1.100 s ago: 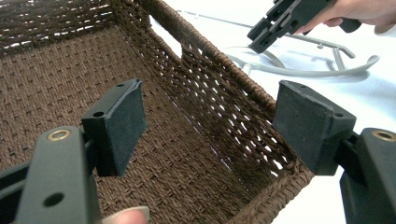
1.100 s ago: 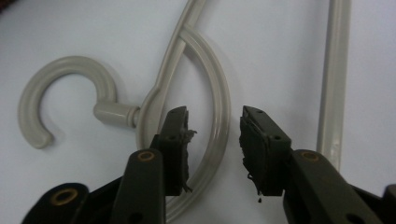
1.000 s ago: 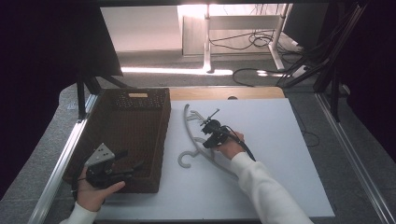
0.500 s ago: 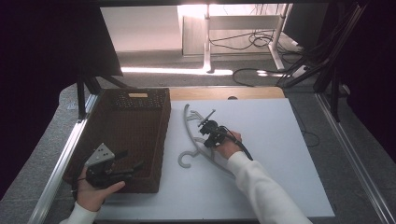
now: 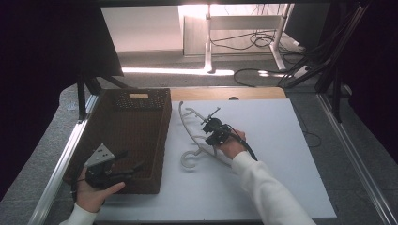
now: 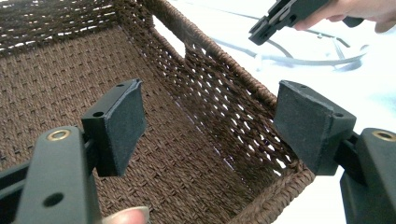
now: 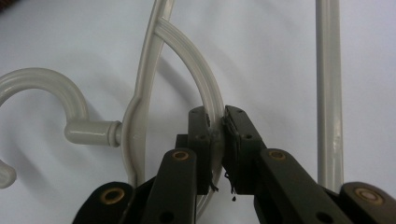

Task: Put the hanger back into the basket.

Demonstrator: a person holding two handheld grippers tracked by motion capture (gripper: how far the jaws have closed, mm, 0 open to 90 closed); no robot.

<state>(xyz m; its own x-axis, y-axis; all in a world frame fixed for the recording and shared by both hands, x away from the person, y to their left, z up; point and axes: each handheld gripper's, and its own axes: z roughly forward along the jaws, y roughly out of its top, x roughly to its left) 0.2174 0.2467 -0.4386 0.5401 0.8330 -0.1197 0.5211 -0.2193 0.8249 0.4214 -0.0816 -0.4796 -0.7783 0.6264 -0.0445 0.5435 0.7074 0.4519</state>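
Right gripper (image 7: 217,140) pinches the hanger's (image 5: 190,126) curved rib; lift level toward the basket (image 5: 159,136) at 9 o'clock. Left gripper (image 6: 210,126) spread.

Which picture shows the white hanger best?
The high view: the whole white plastic hanger lies on the table. The right gripper view shows its hook and a bar pinched by the right tongs; the left gripper view shows thin distant bars.

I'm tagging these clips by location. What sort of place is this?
Probably a lab or office workroom set up for recording: a white work table with metal rails, cables across the carpeted floor, desk legs behind. On it, a wicker basket and a white hanger.
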